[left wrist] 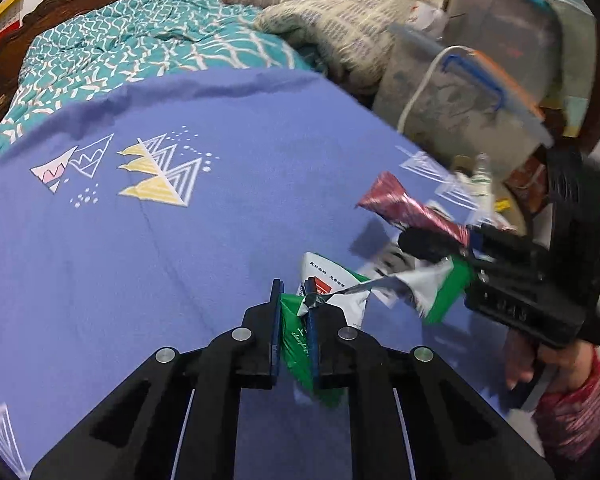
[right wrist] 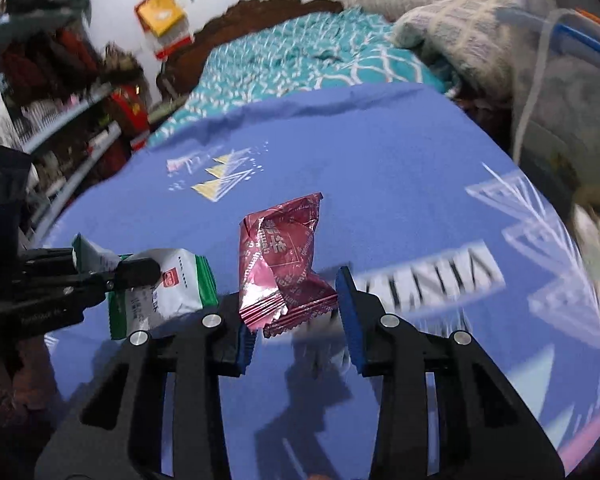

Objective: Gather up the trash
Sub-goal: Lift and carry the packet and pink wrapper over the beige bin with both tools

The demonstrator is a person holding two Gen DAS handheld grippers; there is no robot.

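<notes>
My left gripper (left wrist: pixel 294 292) is shut on a crumpled green and white wrapper (left wrist: pixel 296 340). The wrapper's white face with a red logo sticks out past the fingertips, over the blue bedsheet (left wrist: pixel 180 260). The right wrist view shows the same wrapper (right wrist: pixel 172 292) in the left gripper (right wrist: pixel 116 272) at the left. A shiny red wrapper (right wrist: pixel 284 264) stands upright between the blue pads of my right gripper (right wrist: pixel 292 304), held just above the sheet with its shadow below. From the left wrist view the red wrapper (left wrist: pixel 404 204) juts out of the right gripper (left wrist: pixel 460 248).
A teal patterned quilt (left wrist: pixel 140 40) and a knitted blanket (left wrist: pixel 340 28) lie at the bed's far end by a carved wooden headboard (right wrist: pixel 268 8). Plastic storage boxes (left wrist: pixel 460 92) stand off the bed's right side. Cluttered shelves (right wrist: pixel 72 120) stand at the left. A red-sleeved hand (left wrist: pixel 560 392) holds the right gripper.
</notes>
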